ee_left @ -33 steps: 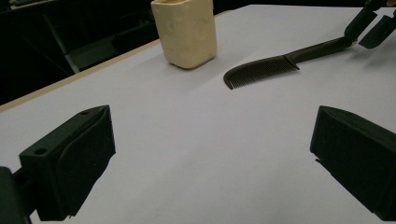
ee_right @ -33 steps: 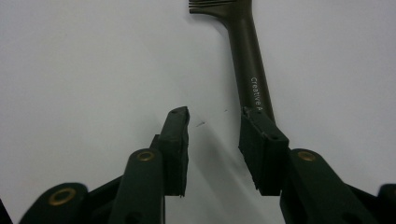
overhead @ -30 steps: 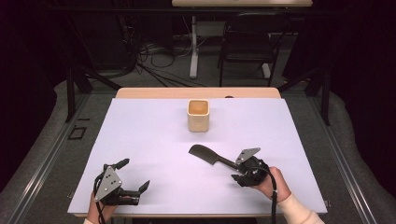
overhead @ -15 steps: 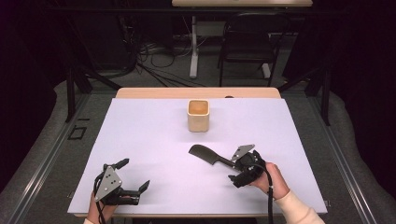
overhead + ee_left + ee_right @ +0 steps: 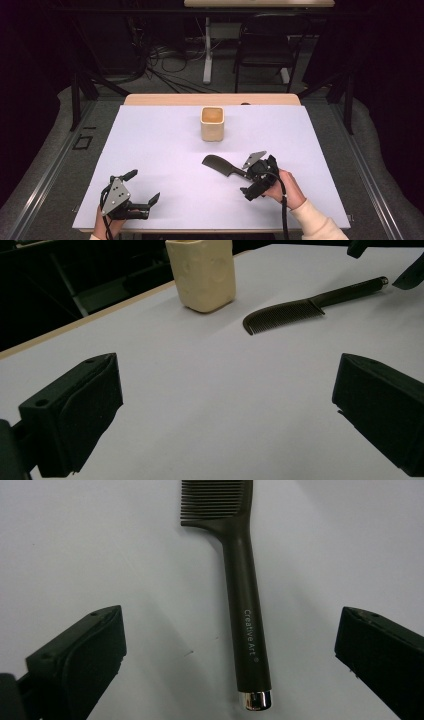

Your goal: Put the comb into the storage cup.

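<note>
A black comb (image 5: 220, 165) lies flat on the white table sheet (image 5: 165, 150), teeth toward the far left. In the right gripper view its handle (image 5: 245, 605), with a silver cap, runs between my jaws without touching either pad. My right gripper (image 5: 246, 181) (image 5: 230, 660) is open at the handle's end, and its jaws have just been opening. My left gripper (image 5: 143, 187) (image 5: 227, 415) stands open near the front left edge with nothing between its jaws. From there I see the comb (image 5: 300, 307) and a cream cup (image 5: 202, 272) farther off.
The cream cup (image 5: 212, 123) stands upright at the middle back of the sheet, apart from the comb. A wooden table edge (image 5: 210, 99) runs behind it. Past the table are a chair (image 5: 265, 45), cables and dark floor.
The right gripper's jaws have spread wide apart around the comb's handle. The comb lies where it was. The left gripper has kept still.
</note>
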`<state>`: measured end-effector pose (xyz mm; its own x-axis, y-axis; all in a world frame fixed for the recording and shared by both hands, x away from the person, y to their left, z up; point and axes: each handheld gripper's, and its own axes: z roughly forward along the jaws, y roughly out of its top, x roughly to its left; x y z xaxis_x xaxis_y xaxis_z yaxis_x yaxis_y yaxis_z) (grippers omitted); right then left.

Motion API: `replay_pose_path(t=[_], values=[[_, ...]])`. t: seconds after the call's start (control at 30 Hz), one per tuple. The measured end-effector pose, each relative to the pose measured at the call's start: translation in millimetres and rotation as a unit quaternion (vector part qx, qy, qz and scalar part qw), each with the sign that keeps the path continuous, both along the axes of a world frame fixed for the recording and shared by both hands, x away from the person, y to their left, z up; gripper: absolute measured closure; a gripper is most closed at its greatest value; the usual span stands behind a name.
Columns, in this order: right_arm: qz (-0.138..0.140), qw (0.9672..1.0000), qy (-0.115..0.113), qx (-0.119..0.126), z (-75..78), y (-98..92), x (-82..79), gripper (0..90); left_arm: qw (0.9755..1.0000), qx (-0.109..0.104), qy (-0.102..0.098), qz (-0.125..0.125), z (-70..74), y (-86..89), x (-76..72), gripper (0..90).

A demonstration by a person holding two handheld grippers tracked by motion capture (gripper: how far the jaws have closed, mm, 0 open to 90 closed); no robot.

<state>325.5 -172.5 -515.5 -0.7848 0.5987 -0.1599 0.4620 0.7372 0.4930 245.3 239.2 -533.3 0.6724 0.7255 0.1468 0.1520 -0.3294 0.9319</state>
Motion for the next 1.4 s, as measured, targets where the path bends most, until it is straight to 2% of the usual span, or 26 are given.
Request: replay_pose_path(t=[0.27,0.4,0.57,0.77,0.83,0.87,0.9,1.0,1.03,1.13,1.17,1.2,1.23,1.33,1.4], values=[[0.020,0.9996,-0.003,-0.017,0.3,9.0,6.9,0.0,1.0000,0.000,0.000,0.002,-0.1,0.1,0.2,0.0],[0.024,0.9995,-0.003,-0.022,1.0,12.4,10.1,0.0,1.0000,0.000,0.000,0.002,-0.2,-0.2,0.3,0.0],[0.026,0.9987,0.003,-0.045,3.4,18.5,16.3,0.0,1.0000,0.000,0.003,0.001,-0.4,-0.3,0.6,0.0],[0.031,0.9981,0.003,-0.053,3.2,23.3,21.8,0.1,1.0000,0.000,0.002,0.002,-0.3,0.2,0.4,0.0],[0.037,0.9977,0.008,-0.056,2.2,25.5,23.9,5.1,1.0000,0.000,0.002,0.001,-0.2,0.1,0.4,0.0],[0.041,0.9973,0.010,-0.060,2.4,27.6,25.5,11.2,1.0000,0.000,0.002,0.001,-0.2,0.1,0.4,0.0],[0.041,0.9973,0.010,-0.060,2.4,27.6,25.5,11.2,1.0000,0.000,0.002,0.001,-0.2,0.1,0.4,0.0],[0.044,0.9961,0.008,-0.076,3.5,32.6,30.3,27.3,1.0000,-0.001,0.002,0.002,-0.2,0.1,0.4,0.0],[0.044,0.9961,0.008,-0.076,3.5,32.6,30.3,27.3,1.0000,0.000,0.002,0.002,-0.2,0.2,0.4,0.0],[0.044,0.9948,0.015,-0.091,3.7,37.2,35.5,43.1,1.0000,0.000,0.001,0.003,-0.1,0.5,0.4,0.0],[0.044,0.9948,0.015,-0.091,3.7,37.2,35.5,43.1,1.0000,-0.001,0.002,0.002,-0.1,0.6,0.5,0.0],[0.047,0.9933,0.020,-0.103,3.6,39.8,37.7,48.2,1.0000,-0.001,0.002,0.002,0.0,0.8,0.5,0.0],[0.048,0.9930,0.024,-0.105,3.3,41.3,38.5,51.3,1.0000,-0.001,0.002,0.002,-0.1,0.8,0.6,0.0],[0.059,0.9908,0.029,-0.118,3.3,45.7,41.1,55.7,1.0000,-0.001,0.002,0.002,-0.1,0.6,0.5,0.0],[0.057,0.9907,0.031,-0.119,3.0,47.4,41.6,57.7,1.0000,-0.001,0.002,0.002,0.0,0.6,0.4,0.0]])
